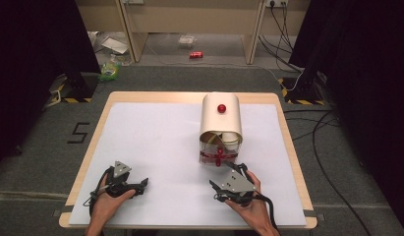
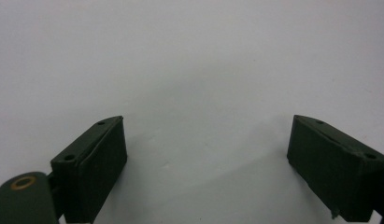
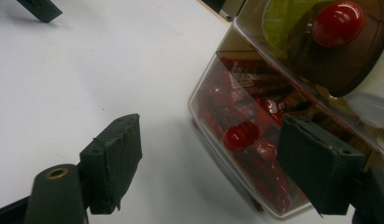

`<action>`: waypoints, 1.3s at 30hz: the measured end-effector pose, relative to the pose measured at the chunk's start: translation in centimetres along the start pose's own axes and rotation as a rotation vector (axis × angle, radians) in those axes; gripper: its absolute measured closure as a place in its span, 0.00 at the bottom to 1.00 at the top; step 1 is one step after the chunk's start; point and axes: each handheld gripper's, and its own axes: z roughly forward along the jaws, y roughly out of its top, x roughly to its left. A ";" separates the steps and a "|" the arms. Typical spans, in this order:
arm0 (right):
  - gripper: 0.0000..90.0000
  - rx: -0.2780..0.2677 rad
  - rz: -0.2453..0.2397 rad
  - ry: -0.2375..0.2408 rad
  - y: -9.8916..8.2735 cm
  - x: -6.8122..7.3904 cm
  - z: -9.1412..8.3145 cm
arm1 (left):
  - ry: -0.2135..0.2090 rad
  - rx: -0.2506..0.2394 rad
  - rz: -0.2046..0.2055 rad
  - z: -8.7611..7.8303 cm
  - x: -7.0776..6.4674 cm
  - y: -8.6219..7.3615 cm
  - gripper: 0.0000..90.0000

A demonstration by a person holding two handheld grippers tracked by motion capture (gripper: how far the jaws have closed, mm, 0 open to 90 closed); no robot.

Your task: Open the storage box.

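A white round-topped container (image 1: 220, 120) stands on the white sheet right of centre, with a red knob (image 1: 221, 108) on top. Its front holds a clear drawer (image 1: 214, 156) of red packets with its own red knob (image 1: 219, 157). My right gripper (image 1: 222, 177) is open just in front of the drawer, touching nothing. In the right gripper view the gripper (image 3: 208, 158) is open; the drawer (image 3: 255, 112) and its knob (image 3: 240, 135) lie close ahead between the jaws, and a smoky lid with a red knob (image 3: 339, 22) sits above. My left gripper (image 1: 142, 184) (image 2: 206, 154) is open over bare sheet.
The white sheet (image 1: 155, 142) covers a wooden table (image 1: 99, 123). A jaw of the left gripper (image 3: 40, 9) shows at the right gripper view's top left. Beyond the table are cables (image 1: 283, 29), a red can (image 1: 195, 55) and litter on the floor.
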 end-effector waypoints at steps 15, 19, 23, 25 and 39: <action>0.27 0.018 -0.121 -0.026 0.7 0.2 1.2 | 0.000 -0.001 -0.001 0.0 0.0 0.0 0.12; 0.27 0.010 -0.135 -0.028 0.8 0.3 1.4 | -0.001 0.000 -0.001 0.0 0.0 0.0 0.12; 0.28 0.014 -0.156 -0.030 1.0 0.4 1.7 | -0.001 -0.001 -0.001 0.0 0.0 0.0 0.12; 0.28 0.017 -0.174 -0.032 1.1 0.6 2.1 | -0.002 -0.001 -0.003 0.0 0.0 0.0 0.12; 0.28 0.033 -0.237 -0.066 1.1 0.6 3.2 | -0.002 -0.001 -0.001 0.0 0.0 0.0 0.12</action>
